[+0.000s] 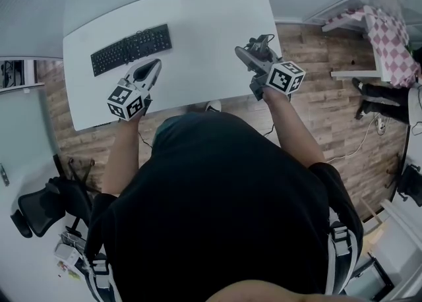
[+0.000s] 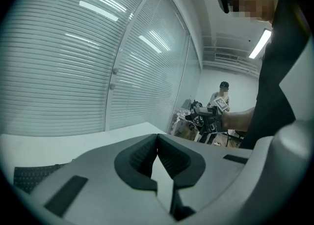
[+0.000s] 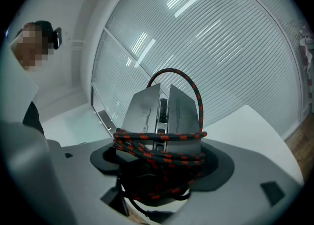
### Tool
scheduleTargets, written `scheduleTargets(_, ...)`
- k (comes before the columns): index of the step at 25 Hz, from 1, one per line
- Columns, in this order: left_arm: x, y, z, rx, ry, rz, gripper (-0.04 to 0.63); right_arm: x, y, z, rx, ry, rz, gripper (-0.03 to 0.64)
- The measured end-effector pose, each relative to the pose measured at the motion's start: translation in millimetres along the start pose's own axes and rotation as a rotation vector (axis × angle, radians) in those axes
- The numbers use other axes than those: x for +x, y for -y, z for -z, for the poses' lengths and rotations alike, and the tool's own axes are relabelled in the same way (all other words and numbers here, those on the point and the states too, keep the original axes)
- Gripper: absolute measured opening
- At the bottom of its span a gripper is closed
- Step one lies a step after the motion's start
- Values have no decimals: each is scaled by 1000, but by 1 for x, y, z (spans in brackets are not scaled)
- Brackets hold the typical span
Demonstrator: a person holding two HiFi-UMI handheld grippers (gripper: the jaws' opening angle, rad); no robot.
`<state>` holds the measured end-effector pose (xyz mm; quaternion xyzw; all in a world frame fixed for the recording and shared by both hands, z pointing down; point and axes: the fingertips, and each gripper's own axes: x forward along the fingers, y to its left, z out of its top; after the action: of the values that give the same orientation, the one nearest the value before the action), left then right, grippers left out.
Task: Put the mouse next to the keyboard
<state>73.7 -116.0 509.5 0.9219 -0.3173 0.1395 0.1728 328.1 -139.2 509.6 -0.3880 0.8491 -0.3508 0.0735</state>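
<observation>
We hold the mouse (image 3: 159,113) in the right gripper (image 3: 159,162); its fingers (image 3: 105,159) are clamped on the mouse's sides, and a red-and-black braided cable (image 3: 162,156) is wound round the body in several turns, with one loop arching over the top. In the head view the right gripper (image 1: 254,60) and the mouse (image 1: 262,45) sit over the right-hand part of the white desk (image 1: 204,24); whether the mouse touches the surface we cannot tell from there, though the right gripper view shows it raised clear between the pads. The keyboard (image 1: 130,49) lies near the far left corner of the desk, well apart from the mouse. The left gripper (image 1: 150,70) hovers just beside the keyboard's near right end; its fingers (image 2: 140,157) are pressed together at the tips with nothing between them, and a corner of the keyboard (image 2: 29,176) shows low at the left of that view.

We judge the step in hand to be the carry, with the mouse picked up and not yet set down. The next move calls for bringing it leftward across the desk, lowering it flat onto the bare patch just right of the keyboard, then parting the fingers; the wound cable could snag a pad on release, so we would open slowly.
</observation>
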Motion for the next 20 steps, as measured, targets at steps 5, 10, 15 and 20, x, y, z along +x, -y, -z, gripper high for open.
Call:
scheduleTargets(5, -2, 2, 0, -9, -9, -12, 23, 1, 1, 1, 4, -9, -4, 388)
scheduleTargets(10, -1, 1, -1, -12, -15, -12, 23, 1, 3, 2, 5, -9, 0, 388)
scheduleTargets(15, -5, 6, -5, 2, -20, 0, 23, 0, 3, 2, 0, -9, 1, 388)
scheduleTargets(20, -12, -1, -11, 4, -7, -28, 23, 5, 2, -1, 5, -9, -8, 388)
